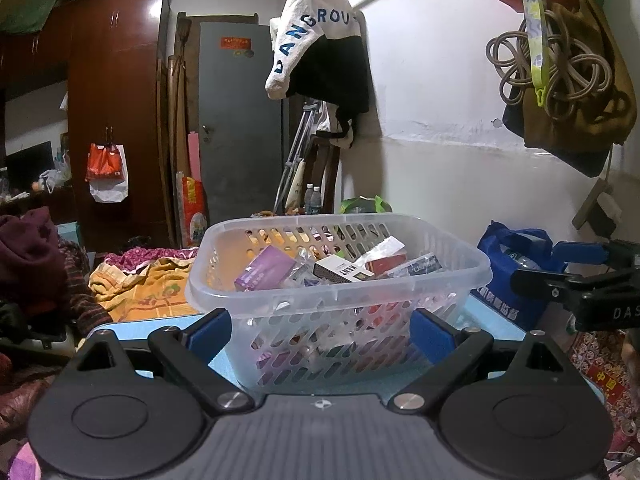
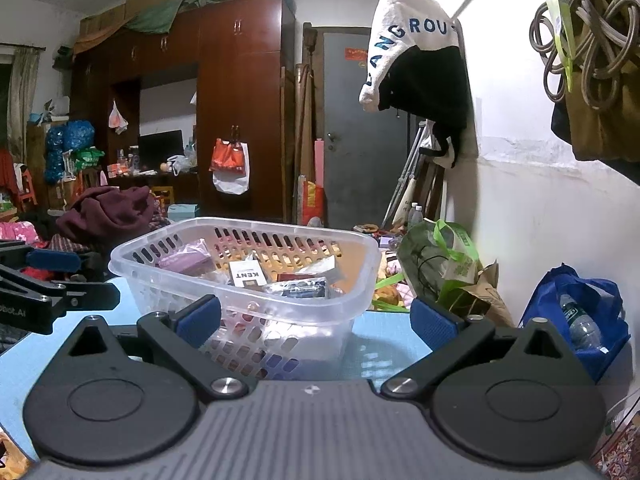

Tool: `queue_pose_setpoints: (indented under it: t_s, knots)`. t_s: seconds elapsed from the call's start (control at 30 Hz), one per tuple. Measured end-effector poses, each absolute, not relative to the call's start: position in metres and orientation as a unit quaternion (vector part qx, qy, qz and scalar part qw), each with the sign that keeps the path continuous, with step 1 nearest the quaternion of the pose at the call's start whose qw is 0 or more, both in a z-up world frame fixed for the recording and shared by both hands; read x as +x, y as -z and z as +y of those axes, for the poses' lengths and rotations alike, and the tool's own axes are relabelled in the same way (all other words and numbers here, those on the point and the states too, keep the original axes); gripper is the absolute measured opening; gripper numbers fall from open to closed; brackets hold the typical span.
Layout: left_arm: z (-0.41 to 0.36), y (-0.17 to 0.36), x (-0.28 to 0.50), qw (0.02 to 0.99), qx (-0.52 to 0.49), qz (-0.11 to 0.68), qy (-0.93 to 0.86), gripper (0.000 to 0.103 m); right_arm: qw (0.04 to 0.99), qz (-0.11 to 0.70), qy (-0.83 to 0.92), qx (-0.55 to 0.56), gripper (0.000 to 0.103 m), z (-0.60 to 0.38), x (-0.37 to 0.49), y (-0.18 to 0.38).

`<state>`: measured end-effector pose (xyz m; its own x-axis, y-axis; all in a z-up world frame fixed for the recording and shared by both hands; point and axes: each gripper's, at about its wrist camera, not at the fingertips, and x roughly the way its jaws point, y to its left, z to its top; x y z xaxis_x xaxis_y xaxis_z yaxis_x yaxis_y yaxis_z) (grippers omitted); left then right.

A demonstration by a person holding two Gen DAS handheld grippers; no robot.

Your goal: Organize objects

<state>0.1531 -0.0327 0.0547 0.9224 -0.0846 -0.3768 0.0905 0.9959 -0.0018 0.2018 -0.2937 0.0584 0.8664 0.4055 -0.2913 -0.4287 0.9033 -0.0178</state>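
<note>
The fingers of the left gripper (image 1: 320,338) are spread wide apart and nothing is held between them; the blue pads (image 1: 210,336) are seen on either side of the clear plastic basket (image 1: 336,296), close to its near wall, though contact cannot be confirmed. The right gripper (image 2: 316,322) is likewise held with its fingers apart and empty, the basket's corner lying just behind its left pad (image 2: 199,320). The basket is set on the light blue bench (image 2: 384,344). Inside it, a purple box (image 1: 266,268), a white KENT carton (image 1: 344,274) and a red pack (image 1: 386,264) are piled. A blue bag (image 2: 576,316) is seen at the wall.
</note>
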Motion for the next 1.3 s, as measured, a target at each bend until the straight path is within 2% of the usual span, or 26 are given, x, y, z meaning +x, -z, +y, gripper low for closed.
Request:
queue_pose_setpoints:
  t_s: [1.3]
  knots:
    - [-0.0295, -0.0541, 0.1554, 0.980, -0.001, 0.196, 0.036, 0.097, 0.966, 0.135, -0.215, -0.047, 0.103, -0.2964, 0.1999, -0.0592]
